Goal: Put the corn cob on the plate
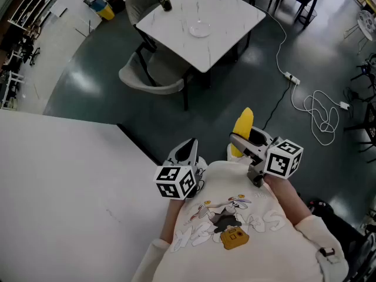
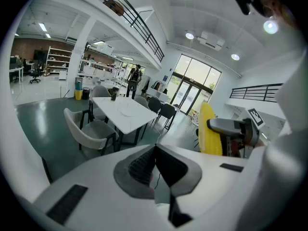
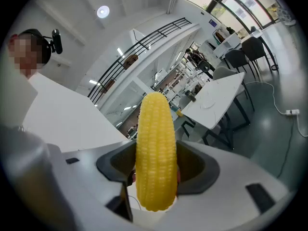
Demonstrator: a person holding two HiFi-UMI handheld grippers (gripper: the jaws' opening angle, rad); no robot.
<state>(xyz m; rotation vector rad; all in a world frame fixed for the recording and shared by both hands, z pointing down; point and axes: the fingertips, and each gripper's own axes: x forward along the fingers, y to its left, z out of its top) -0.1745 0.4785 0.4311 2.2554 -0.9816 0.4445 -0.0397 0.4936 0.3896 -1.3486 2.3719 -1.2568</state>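
Holding: yellow corn cob (image 3: 155, 153) is clamped upright between the pads of the right gripper (image 1: 247, 138). Its jaws stand wide around it, tip up, base just below the pads.
Cob location: in the air in front of the person's chest, over the dark grey-green floor (image 1: 88, 81), resting on no surface.
Left gripper (image 2: 155, 148): jaws together, nothing between them. It sits just beside the right one.
Plate: clear round glass plate (image 1: 200, 28) sits on the white marble-pattern square table (image 1: 235, 16), well apart from the cob. Nothing visible on it.
Done: pick-up looks complete, with the cob lifted and the grip looking secure.
Left: carry to the far table, lower, release onto the plate. By that reading the task is less than half done.
Near surface: plain white tabletop (image 1: 59, 187) on the person's left, not touching either gripper.
Writing, clothing: cream sweatshirt (image 1: 235, 228) has a cartoon print, pale lettering and an orange patch. The letters are not legible.
Writing, rig: marker cube (image 1: 284, 159) carries black-and-white square code patterns only, no words.
Writing, elsewhere: dark can (image 1: 165, 2) on the far table is too small to read. No brand visible anywhere.
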